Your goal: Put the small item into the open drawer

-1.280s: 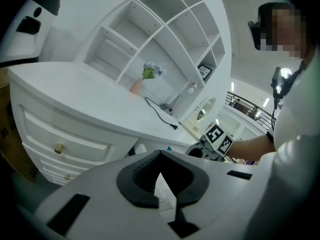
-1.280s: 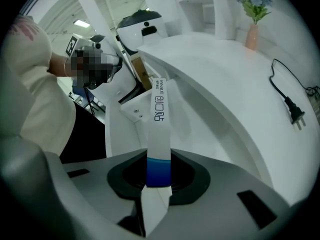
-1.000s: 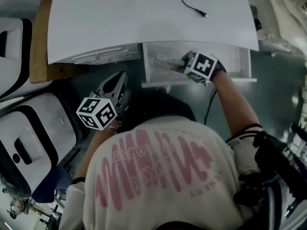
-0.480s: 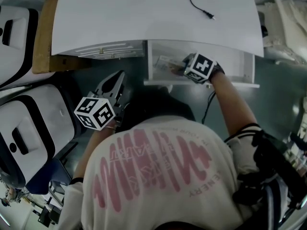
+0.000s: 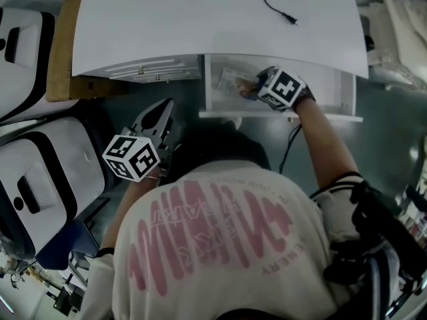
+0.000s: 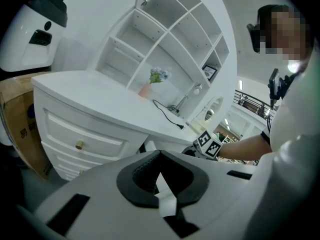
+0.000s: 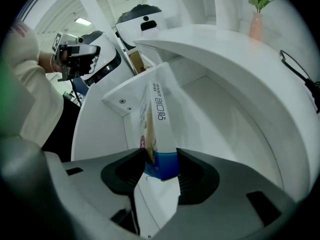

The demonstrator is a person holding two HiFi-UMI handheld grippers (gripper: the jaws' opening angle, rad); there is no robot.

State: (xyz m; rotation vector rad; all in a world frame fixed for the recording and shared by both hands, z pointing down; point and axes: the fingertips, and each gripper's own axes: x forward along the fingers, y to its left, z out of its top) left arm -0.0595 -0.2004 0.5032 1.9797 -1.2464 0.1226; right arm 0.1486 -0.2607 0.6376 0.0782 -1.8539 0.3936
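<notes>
The small item is a slim printed carton [image 5: 229, 81] with a blue end [image 7: 158, 134], inside the open white drawer [image 5: 280, 116]. It leans upright against the drawer's left wall [image 7: 116, 115]. My right gripper [image 5: 248, 87] reaches into the drawer from the right. Its jaws are opening, with the carton's blue end still between them [image 7: 161, 165] and a thin gap on the left side. My left gripper [image 5: 163, 109] hangs left of the drawer, low in front of the dresser. It is shut [image 6: 160, 153] and holds nothing.
The white dresser top [image 5: 200, 25] overhangs the drawer and carries a black cable [image 5: 277, 4]. Closed drawers [image 6: 80, 140] stand to the left. A cardboard box [image 5: 61, 52] and a white-and-black machine [image 5: 40, 179] stand on the left. A person's back fills the lower head view.
The right gripper's jaws have spread around the carton, which now stands a little farther back in the drawer. The left gripper has stayed in place.
</notes>
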